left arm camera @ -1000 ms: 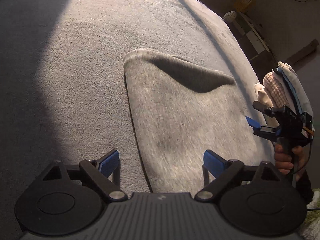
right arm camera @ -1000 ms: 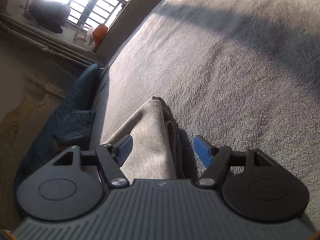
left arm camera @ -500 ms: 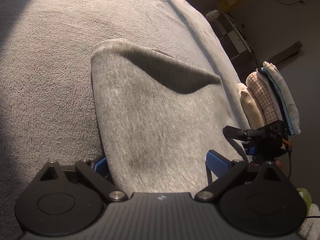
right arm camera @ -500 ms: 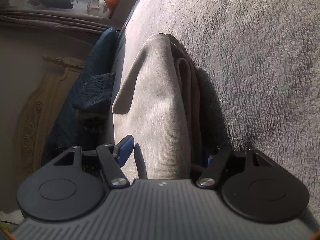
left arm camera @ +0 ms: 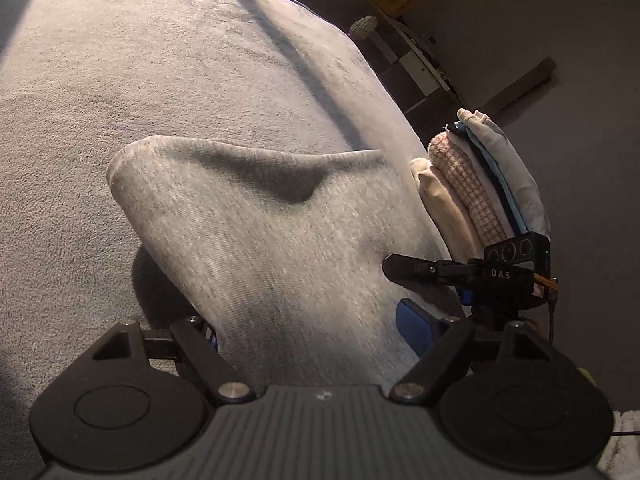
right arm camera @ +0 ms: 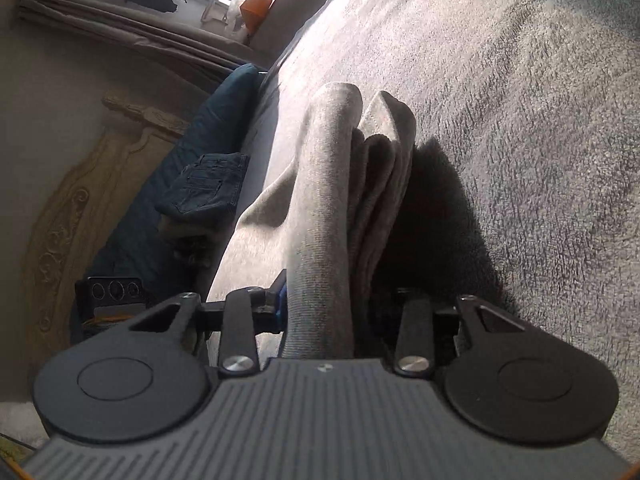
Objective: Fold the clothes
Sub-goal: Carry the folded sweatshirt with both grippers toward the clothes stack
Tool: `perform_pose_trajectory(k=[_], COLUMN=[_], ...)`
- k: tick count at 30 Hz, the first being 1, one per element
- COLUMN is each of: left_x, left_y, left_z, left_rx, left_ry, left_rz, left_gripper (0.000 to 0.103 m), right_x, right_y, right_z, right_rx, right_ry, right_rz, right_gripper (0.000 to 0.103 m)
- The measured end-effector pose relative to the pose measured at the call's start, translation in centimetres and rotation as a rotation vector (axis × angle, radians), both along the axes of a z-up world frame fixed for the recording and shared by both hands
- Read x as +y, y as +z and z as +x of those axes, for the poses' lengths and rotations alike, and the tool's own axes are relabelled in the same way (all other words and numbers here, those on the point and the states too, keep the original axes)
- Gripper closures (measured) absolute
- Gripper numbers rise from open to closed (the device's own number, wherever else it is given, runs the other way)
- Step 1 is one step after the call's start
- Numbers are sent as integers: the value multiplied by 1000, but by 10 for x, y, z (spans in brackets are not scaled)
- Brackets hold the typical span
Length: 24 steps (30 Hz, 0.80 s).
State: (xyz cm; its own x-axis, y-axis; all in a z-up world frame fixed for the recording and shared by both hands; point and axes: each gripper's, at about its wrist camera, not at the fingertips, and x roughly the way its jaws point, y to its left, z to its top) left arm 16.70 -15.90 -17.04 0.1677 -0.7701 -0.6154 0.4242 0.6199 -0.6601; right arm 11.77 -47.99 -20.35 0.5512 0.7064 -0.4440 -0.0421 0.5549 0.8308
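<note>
The wide grey fleece bed cover (left arm camera: 120,80) spreads bare beyond and to the left of the folded grey knit garment (left arm camera: 260,232), with sunlit room on all that side; in the left wrist view its rounded edge drops off to the right, toward a dim floor. Just past that edge, right of the garment, stands a stack of folded clothes (left arm camera: 480,184): cream, pink check, dark, blue and pale grey pieces set side by side. In the right wrist view the cover's other edge runs left of the garment, and beyond it a folded pair of dark blue jeans (right arm camera: 204,188) lies on a dark blue cushion (right arm camera: 224,112).

The garment is doubled into several thick layers, its near end raised off the cover and casting a dark shadow beneath, its far folded end rounded. A shadow dips across its top face.

The left gripper (left arm camera: 312,336) has the garment's near end between its blue pads, the jaws closing; whether the pads already press the cloth I cannot tell. The right gripper (right arm camera: 340,308) is closing on the garment's layered edge, the cloth bunched tight between its fingers.
</note>
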Motion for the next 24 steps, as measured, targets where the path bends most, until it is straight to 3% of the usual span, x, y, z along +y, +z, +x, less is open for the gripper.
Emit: perform_pose_trajectory(k=[6,17,20,24], left_x=[-42,-204,-255,-331], left_y=[27,51,49,41], left_z=[-13,-75,-98,-136], left_rx=[-36,-46,-41,-74], left_ry=[-174,-811,-916,-993], left_rz=[-41,-34,-51,-101], left_gripper=[24,25,25,25], right_x=[-30,-116,-143,-187], right_y=[33,76,89,109], right_z=[-45,-219,-263,-300], right_rx=[-56,-7,16,51], right_ry=[-83,-371,-448,-483], right_rz=[-41,-162,-228,-405], right_gripper=[69,69,69,69])
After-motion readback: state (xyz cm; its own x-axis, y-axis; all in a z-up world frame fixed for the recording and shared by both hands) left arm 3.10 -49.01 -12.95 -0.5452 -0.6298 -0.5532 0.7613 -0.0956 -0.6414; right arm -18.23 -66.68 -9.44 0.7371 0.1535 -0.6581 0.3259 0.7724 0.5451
